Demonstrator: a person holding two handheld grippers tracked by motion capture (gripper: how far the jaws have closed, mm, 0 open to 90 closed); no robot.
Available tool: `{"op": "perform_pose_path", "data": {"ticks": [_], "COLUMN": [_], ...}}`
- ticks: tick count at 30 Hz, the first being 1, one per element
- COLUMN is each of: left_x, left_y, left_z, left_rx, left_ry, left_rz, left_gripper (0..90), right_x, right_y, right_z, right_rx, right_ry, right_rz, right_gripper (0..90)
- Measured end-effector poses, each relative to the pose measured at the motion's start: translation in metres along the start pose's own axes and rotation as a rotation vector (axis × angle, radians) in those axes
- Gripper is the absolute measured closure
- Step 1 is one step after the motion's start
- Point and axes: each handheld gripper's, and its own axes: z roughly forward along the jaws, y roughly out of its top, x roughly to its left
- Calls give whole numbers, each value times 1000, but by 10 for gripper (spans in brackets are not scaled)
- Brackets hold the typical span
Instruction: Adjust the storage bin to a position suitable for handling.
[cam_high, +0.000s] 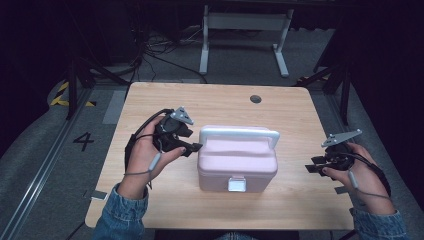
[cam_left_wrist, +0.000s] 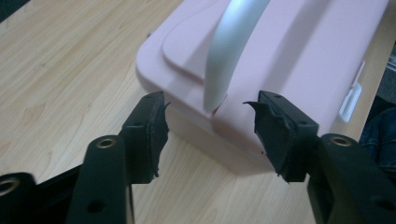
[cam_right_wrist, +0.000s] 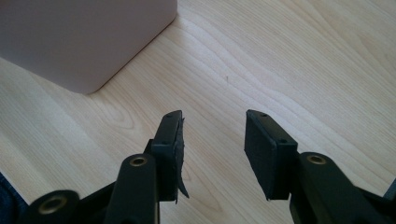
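- The pink box (cam_high: 237, 165) stands near the middle of the wooden bench (cam_high: 295, 115), lid down, its pale clasp (cam_high: 236, 184) facing the person's edge.
- A pale grey handle (cam_high: 239, 133) stands raised across the lid; in the left gripper view its near leg (cam_left_wrist: 229, 51) runs down to a pivot at the box's end wall.
- Left tongs (cam_high: 192, 147): spread, empty, tips just beside the left end of the box. In their own view the jaws stand to either side of the handle's pivot, short of touching it.
- Right tongs (cam_high: 314, 166): spread, empty, hovering over bare bench, apart from the right end of the box. Their own view takes in a lower corner of the box (cam_right_wrist: 88, 42) ahead and to one side.
- Step in hand, by judgement: the approach. Both tongs flank the box; neither has taken hold.
- Next move, by judgement: the left tongs must advance and close on the handle's leg or the end wall, and the right tongs must come in to the opposite end or to the clasp. A hold on smooth plastic could slip; a square seating of the pads is advised.
- Writing: none legible on the box, clasp or handle. A painted numeral "4" (cam_high: 83, 141) shows on the floor left of the bench, beside yellow-and-black hazard tape (cam_high: 61, 95).
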Motion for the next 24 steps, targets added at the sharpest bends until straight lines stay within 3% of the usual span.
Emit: {"op": "perform_pose_path", "data": {"ticks": [3, 11, 14, 17, 22, 24], "left_x": [-2, -2, 0, -2, -8, -10], "left_y": [3, 7, 10, 13, 15, 14], "left_z": [5, 25, 31, 36, 41, 43], "left_rx": [-6, -60, -98, -143, -177, -200], "left_ry": [7, -46, -85, -65, -34, -16], "left_rz": [22, 62, 46, 45, 32, 4], "left_gripper": [444, 461, 465, 485, 508, 545], "right_x": [1, 2, 2, 2, 1, 2], "right_y": [-1, -6, -7, -7, -7, -7], "right_z": [0, 1, 2, 1, 0, 0], "right_rx": [3, 8, 10, -4, -14, -20], "right_ry": [2, 9, 12, 17, 11, 14], "right_rz": [4, 15, 18, 30, 31, 34], "right_gripper": [580, 582, 580, 577, 577, 578]}}
